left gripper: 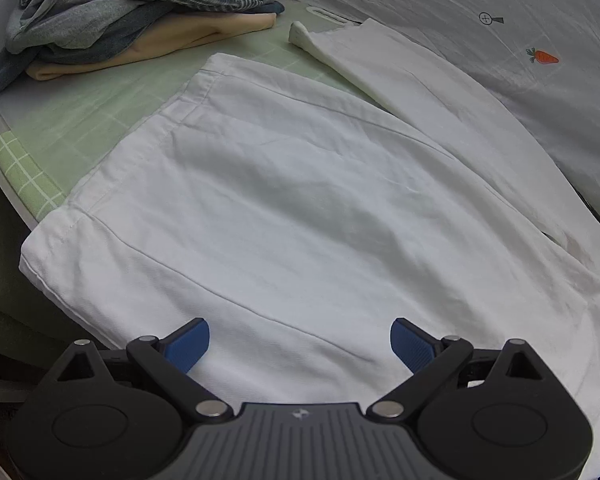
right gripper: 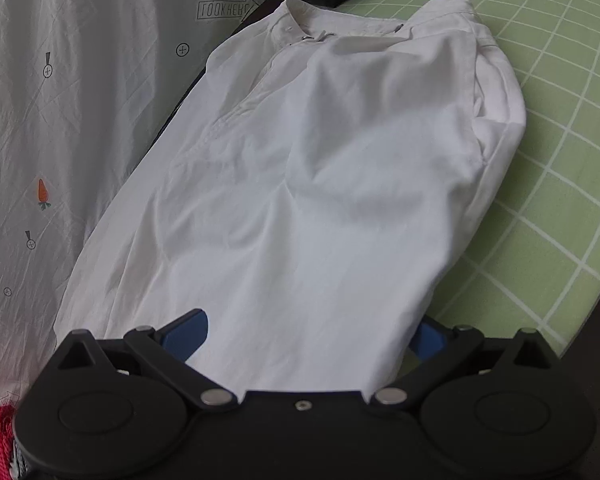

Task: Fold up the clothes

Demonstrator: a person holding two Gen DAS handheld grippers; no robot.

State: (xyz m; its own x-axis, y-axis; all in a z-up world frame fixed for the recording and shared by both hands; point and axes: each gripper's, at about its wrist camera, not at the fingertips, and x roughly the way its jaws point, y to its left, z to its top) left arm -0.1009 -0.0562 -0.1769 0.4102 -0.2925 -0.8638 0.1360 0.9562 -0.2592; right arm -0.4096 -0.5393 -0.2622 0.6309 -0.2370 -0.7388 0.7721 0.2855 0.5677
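Green grid mat (right gripper: 560,128) covers the surface, w/ white lines; also seen in left view (left gripper: 80,120). Beside it a pale sheet (right gripper: 80,120) printed w/ carrots (right gripper: 43,193), small circle marks & boxed text; same sheet in left view (left gripper: 500,0), carrot (left gripper: 543,56). Red strap (right gripper: 0,440) at lower left edge of right view. Dark object at top, unclear.

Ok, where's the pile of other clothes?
Left wrist view, top left: the pile sits on the green board, just beyond the white trousers.
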